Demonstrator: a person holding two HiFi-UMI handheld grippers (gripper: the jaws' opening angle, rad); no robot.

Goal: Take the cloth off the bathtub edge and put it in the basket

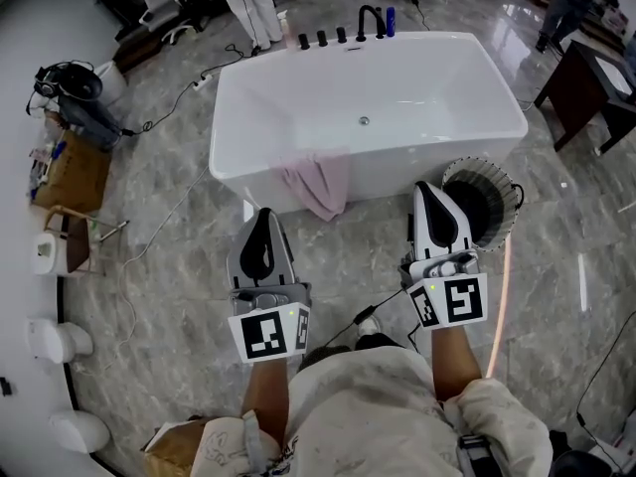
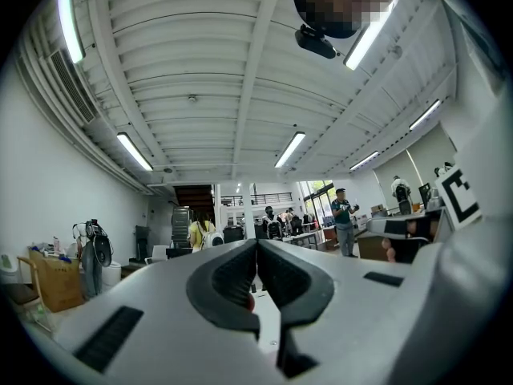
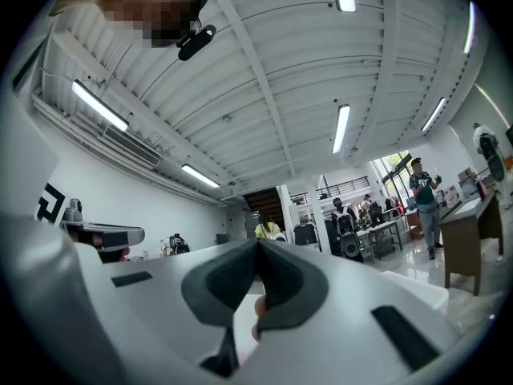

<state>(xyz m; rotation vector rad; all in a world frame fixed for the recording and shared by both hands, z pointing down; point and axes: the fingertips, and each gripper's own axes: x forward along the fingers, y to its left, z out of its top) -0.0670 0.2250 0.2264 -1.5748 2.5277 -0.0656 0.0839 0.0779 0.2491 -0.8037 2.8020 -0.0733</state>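
Jaws together on left gripper (image 1: 263, 215) and right gripper (image 1: 425, 187), holding nothing. Pink cloth (image 1: 320, 182) draped over near edge of bathtub (image 1: 447, 78), left of floor basket (image 1: 497, 177). Likely approach step; next: open, reach farther, pinch cloth.

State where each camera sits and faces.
Head view: on the person's head, looking steeply down at the bathtub, cloth and basket; both forearms, left gripper and right gripper show.
Left gripper view: on the left gripper, facing along its shut jaws, up at the ceiling.
Right gripper view: on the right gripper, same heading, jaws shut.
Shared: both gripper views catch the standing person in green.
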